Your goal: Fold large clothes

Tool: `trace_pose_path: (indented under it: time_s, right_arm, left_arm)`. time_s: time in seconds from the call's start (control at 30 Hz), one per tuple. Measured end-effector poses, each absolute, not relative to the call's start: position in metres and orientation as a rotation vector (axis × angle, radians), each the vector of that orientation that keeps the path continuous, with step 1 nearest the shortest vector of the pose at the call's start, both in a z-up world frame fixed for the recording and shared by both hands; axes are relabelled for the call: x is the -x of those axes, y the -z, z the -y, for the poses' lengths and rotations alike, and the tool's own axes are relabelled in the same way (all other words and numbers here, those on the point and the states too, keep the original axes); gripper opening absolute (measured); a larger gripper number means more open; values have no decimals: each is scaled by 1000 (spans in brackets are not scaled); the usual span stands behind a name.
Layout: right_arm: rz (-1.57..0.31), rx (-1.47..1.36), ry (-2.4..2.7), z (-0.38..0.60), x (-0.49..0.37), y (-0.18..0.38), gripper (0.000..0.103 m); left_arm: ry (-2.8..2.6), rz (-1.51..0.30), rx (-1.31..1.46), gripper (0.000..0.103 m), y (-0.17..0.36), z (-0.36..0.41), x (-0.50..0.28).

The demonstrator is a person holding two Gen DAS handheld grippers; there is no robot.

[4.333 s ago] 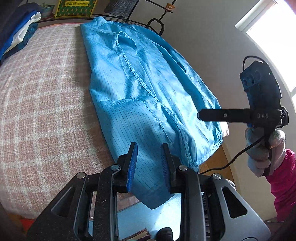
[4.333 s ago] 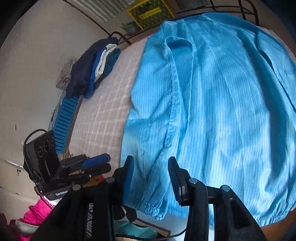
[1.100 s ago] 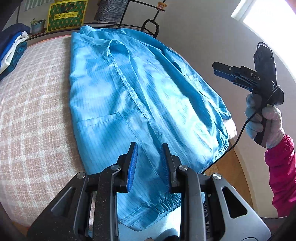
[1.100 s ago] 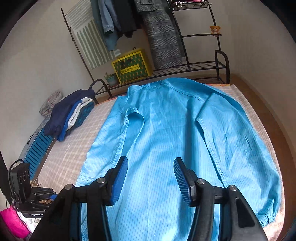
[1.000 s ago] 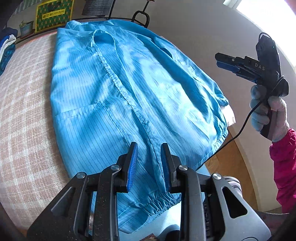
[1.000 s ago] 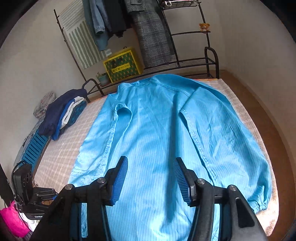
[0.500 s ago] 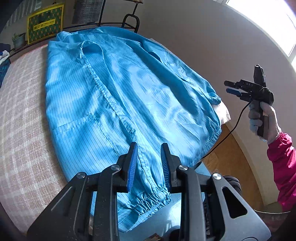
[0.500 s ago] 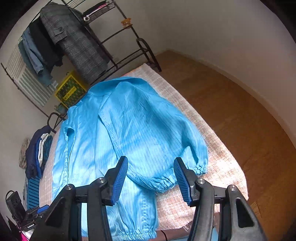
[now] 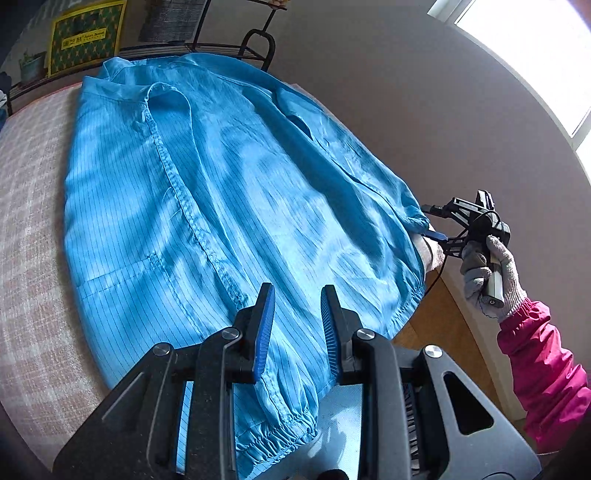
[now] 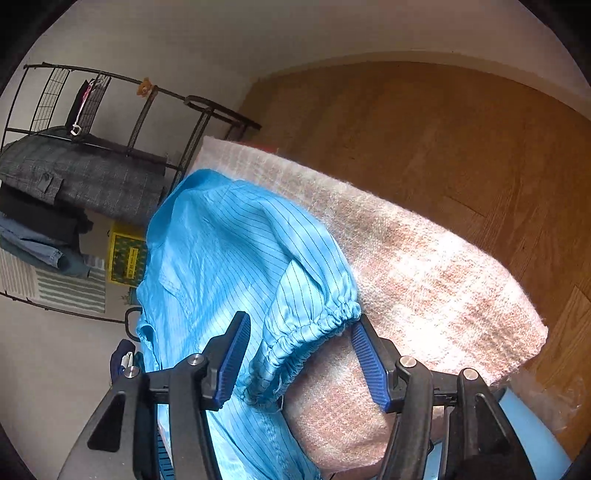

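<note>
We count one blue jacket (image 9: pixel 229 192) spread on one plaid blanket (image 10: pixel 424 280), two grippers, left gripper (image 9: pixel 295 325) and right gripper (image 10: pixel 301 360), each with two blue-padded fingers (image 9: pixel 265 325), one gloved hand (image 9: pixel 487 277), one clothes rack (image 10: pixel 122 122) and one yellow crate (image 9: pixel 86 35).

We see the jacket (image 9: pixel 221 206) lying spread flat on the blanket (image 9: pixel 33 258), collar toward the clothes rack (image 10: pixel 122 122) behind it. One sleeve cuff (image 10: pixel 314 328) sits at the blanket's edge, between the closing jaws of the right gripper (image 10: pixel 303 358). The left gripper (image 9: pixel 295 325) hangs above the jacket's near hem, the other cuff (image 9: pixel 280 435) below it. A box (image 9: pixel 86 35) sits on the rack's bottom shelf.
</note>
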State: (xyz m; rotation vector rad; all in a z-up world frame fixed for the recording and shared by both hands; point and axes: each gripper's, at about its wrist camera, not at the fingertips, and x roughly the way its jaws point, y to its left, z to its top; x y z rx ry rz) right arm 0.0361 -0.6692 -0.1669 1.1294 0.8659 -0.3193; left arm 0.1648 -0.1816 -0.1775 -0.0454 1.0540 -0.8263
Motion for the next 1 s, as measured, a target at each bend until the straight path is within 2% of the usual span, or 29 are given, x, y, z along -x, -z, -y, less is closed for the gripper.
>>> trace_pose_path:
  time_s: [0.03,0.1,0.17,0.43,0.6,0.8,1.0]
  right_arm:
    - [-861,-1117,335,669,-39,166,44]
    - [-850,-1100,333,670,-44,163,15]
    - [-842,-1020,338,667,-52,147,7]
    - [-732,-394,295,605,-86,16,5]
    - [-701,-127,120,528,-104,-27,5]
    - [-787,79,-191,417,-104,-8,5]
    - [-978,304,-502,315,-69,65,4]
  left_arm:
    - [827,-1049,41,25,177,182,-164]
    - [827,-1038,39,25,174,183,-164]
    - [826,-1034,44,25,173,182,-164]
    - [783,-1039,66,25,176,175,-170]
    - [757,-1012,104,25,168,165,-175]
    - [690,-988,200,25,156,139,-188]
    - [609,-973,302,25,149,110,-202]
